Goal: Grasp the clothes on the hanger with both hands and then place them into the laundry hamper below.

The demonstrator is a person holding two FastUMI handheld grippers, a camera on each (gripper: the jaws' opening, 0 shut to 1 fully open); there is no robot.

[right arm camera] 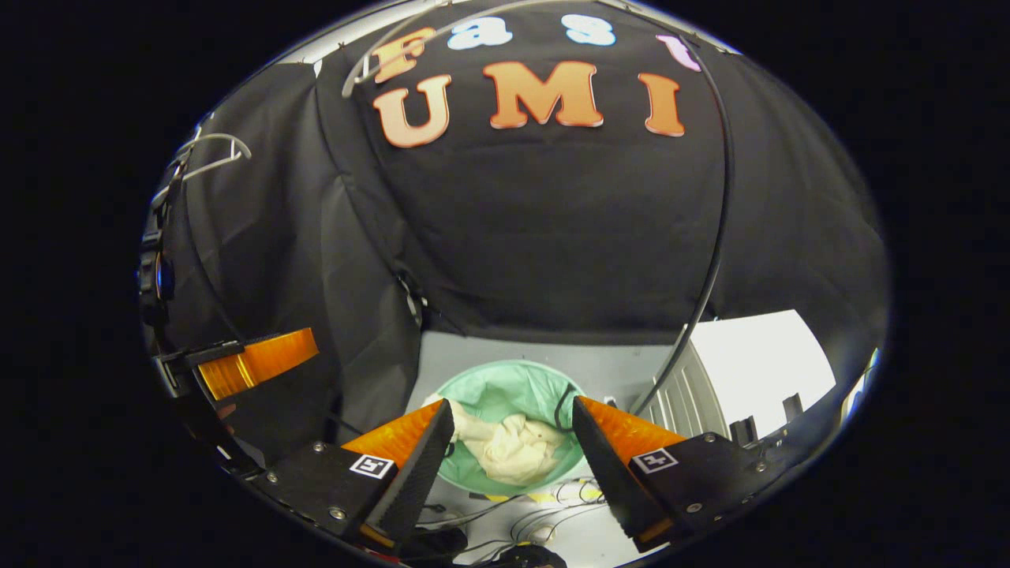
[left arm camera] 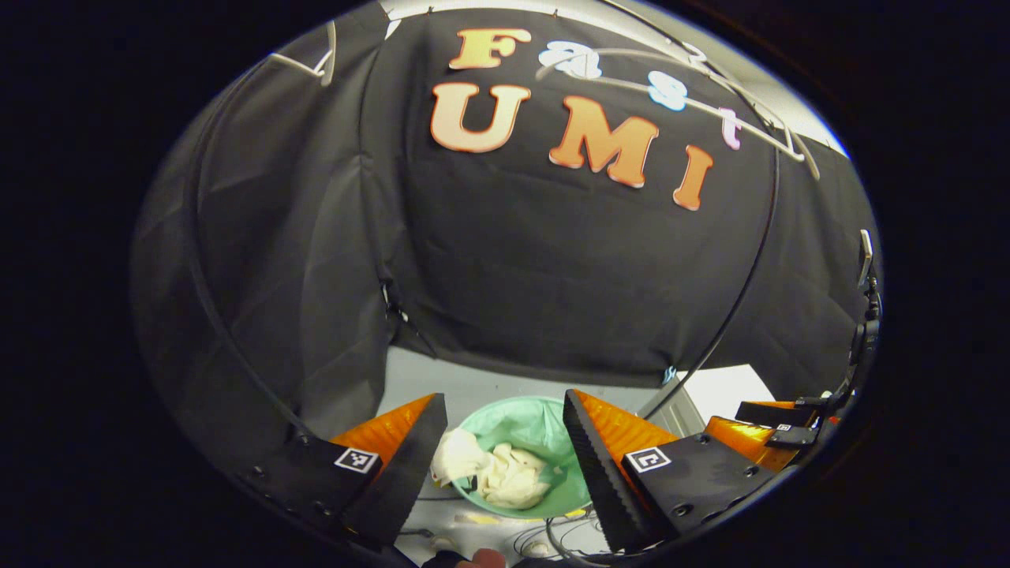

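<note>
A cream garment (left arm camera: 497,473) lies crumpled inside the pale green laundry hamper (left arm camera: 544,426) on the floor below. My left gripper (left arm camera: 505,442) hangs open above it, nothing between its fingers. In the right gripper view the same cream garment (right arm camera: 509,450) rests in the hamper (right arm camera: 505,386), and my right gripper (right arm camera: 513,450) is open and empty over it. A bare white hanger (left arm camera: 671,95) hangs high on the rail; the hanger (right arm camera: 379,47) also appears at the top of the right gripper view. The right gripper (left arm camera: 777,430) shows at the left view's right edge, the left gripper (right arm camera: 252,359) at the right view's left edge.
Black cloth walls close the back and left. Another white hanger (left arm camera: 308,63) hangs at upper left. A thin black cable (right arm camera: 710,237) curves down the wall. A white cabinet (right arm camera: 742,371) stands right of the hamper. Loose cables (right arm camera: 544,505) lie on the grey floor in front.
</note>
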